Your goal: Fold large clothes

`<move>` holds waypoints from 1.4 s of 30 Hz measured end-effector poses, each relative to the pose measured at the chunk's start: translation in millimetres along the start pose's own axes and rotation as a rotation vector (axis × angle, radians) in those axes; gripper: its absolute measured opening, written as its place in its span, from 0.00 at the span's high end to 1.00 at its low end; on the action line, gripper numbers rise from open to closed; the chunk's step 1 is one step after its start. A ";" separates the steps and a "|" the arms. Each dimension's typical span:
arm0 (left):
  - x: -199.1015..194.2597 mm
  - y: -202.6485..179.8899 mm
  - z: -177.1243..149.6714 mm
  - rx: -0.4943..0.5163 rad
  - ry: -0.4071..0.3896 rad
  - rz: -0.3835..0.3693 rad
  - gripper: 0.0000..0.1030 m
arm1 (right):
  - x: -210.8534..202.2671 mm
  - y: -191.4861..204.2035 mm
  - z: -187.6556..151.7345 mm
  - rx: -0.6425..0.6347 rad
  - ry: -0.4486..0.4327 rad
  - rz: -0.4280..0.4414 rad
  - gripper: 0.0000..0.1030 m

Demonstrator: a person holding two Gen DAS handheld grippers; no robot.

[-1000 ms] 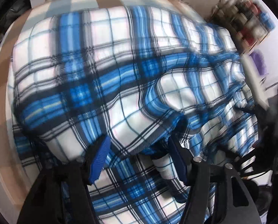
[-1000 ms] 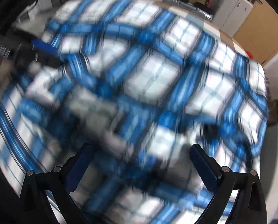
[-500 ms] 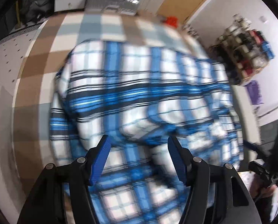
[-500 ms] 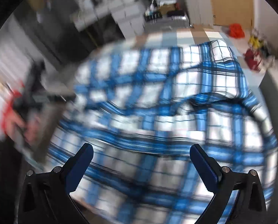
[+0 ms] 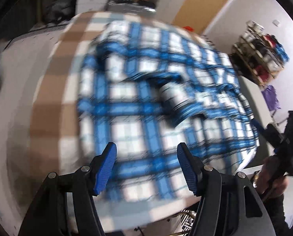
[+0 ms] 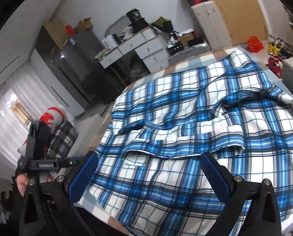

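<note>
Checked bedcover [image 6: 187, 62], rumpled blue-white plaid shirt [image 6: 185, 137] (sleeve folded across)

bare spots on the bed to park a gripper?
Free: the checked cover in a strip between the plaid shirt and the bed's left edge, and a narrower band beyond the shirt's far edge. A thin near strip too. The shirt crowds the middle and right, to the edge.
</note>
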State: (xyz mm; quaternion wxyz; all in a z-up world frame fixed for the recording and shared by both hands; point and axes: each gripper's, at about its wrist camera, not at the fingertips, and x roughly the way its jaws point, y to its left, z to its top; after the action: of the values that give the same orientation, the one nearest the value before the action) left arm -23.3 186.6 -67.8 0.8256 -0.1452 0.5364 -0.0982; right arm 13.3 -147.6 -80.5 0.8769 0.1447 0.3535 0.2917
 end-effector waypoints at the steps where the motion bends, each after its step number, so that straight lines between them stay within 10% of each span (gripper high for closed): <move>1: 2.0 4.8 -5.4 -0.020 0.008 0.009 0.42 | -0.4 0.7 -0.5 -0.005 -0.002 -0.006 0.00; 10: -0.9 37.0 -29.1 -0.184 0.027 -0.017 0.42 | -13.7 24.7 -6.9 -0.079 -0.040 0.042 0.00; 18: -28.9 -56.9 -0.8 0.038 -0.199 0.009 0.42 | -15.7 35.3 -12.3 -0.182 -0.080 -0.092 0.00; 29: 78.7 -128.5 87.0 0.140 -0.108 -0.112 0.32 | -13.7 -4.8 -1.1 -0.074 -0.066 -0.170 0.00; 32: 114.9 -124.5 80.0 0.113 0.064 -0.017 0.32 | -13.4 -22.6 3.4 -0.052 -0.059 -0.208 0.00; 42: 109.4 -149.9 18.4 0.435 0.042 0.179 0.25 | -17.9 -45.5 22.4 0.057 -0.109 -0.188 0.00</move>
State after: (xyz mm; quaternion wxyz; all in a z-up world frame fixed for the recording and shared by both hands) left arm 36.9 13.6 -102.9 0.8316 0.0862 0.5303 -0.1407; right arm 37.3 -195.5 -75.9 0.9138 0.1513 0.3255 0.1898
